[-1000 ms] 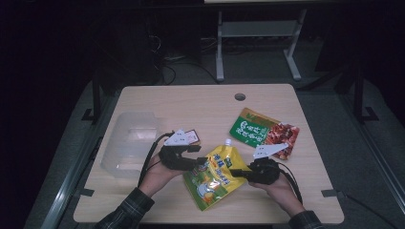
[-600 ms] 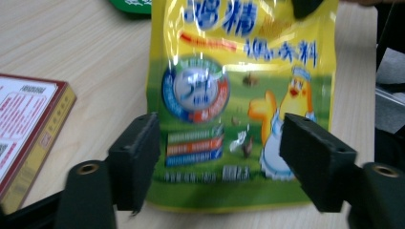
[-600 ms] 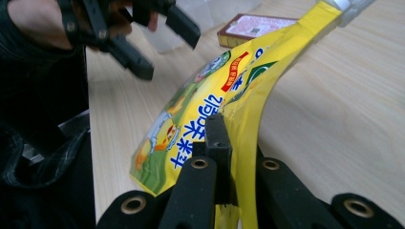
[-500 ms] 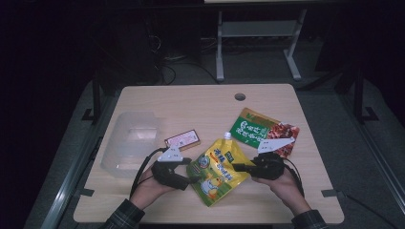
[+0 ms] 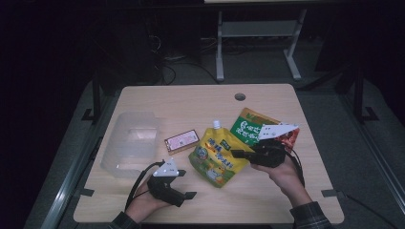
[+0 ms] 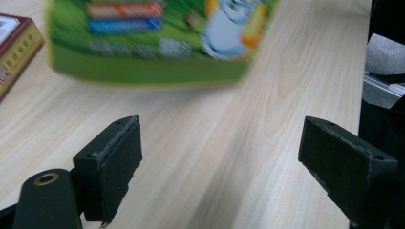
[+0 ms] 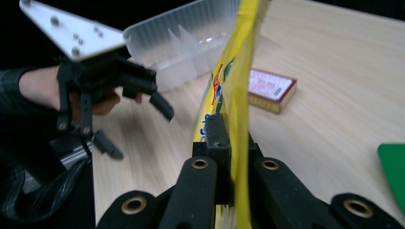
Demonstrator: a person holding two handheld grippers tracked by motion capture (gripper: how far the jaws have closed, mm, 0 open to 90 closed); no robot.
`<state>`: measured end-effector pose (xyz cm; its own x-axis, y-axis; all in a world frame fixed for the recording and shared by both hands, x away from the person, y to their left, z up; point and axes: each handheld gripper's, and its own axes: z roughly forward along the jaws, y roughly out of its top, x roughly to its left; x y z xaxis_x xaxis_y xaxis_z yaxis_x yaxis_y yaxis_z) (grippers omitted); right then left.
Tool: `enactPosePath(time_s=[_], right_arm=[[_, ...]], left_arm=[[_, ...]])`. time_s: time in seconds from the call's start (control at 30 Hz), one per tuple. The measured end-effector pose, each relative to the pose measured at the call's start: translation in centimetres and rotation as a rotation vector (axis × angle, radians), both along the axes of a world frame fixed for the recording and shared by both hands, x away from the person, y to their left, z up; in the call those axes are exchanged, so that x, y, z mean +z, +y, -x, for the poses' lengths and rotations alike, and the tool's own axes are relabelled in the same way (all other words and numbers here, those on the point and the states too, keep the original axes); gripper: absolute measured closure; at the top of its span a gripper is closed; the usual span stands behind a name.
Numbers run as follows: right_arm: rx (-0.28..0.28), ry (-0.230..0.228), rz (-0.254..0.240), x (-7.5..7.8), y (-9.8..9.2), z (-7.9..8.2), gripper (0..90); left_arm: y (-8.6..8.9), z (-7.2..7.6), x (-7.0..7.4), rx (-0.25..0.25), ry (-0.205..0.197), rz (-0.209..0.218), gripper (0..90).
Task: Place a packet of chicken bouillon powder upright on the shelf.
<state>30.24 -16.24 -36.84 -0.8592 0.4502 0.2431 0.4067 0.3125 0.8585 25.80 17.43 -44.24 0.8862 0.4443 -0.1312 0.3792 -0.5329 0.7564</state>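
Note:
A yellow spouted pouch (image 5: 217, 155) hangs just above the table's middle, and my right gripper (image 5: 239, 153) is shut on its right edge. In the right gripper view the pouch (image 7: 239, 86) stands edge-on between the pressed jaws of that gripper (image 7: 229, 138). My left gripper (image 5: 184, 194) sits near the front edge, left of the pouch and apart from it. Its jaws have just been opening and stand wide with nothing between them (image 6: 219, 162). The pouch's green bottom (image 6: 148, 43) shows blurred beyond them.
A clear plastic container (image 5: 131, 143) stands at the left. A small red and gold box (image 5: 181, 140) lies between it and the pouch. A green snack bag (image 5: 248, 126) lies behind my right gripper. A cable hole (image 5: 239, 97) is at the far edge.
My left gripper let go of the pouch, opened, and drew back toward the front edge. My right gripper lifted the pouch and carried it up and away from the front edge.

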Motion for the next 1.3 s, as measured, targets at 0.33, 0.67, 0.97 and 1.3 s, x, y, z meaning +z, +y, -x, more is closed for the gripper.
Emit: enactPosePath(time_s=[0.33,0.67,0.97,1.3], right_arm=[[-0.031,-0.010,-0.004,1.7,1.6,-1.3,90.0],[-0.003,-0.029,0.005,3.5,3.8,-2.3,90.0],[0.045,-0.054,0.022,5.6,6.7,-3.5,90.0],[0.116,-0.065,0.031,6.9,10.3,-4.7,90.0]], left_arm=[[-0.3,0.8,-0.3,0.012,-0.013,0.001,13.5],[-1.5,1.2,-0.8,-0.003,-0.034,-0.031,13.5],[-2.1,1.6,-1.0,-0.009,-0.042,-0.041,13.6],[-1.5,2.2,-1.0,0.009,-0.047,-0.040,13.6]])
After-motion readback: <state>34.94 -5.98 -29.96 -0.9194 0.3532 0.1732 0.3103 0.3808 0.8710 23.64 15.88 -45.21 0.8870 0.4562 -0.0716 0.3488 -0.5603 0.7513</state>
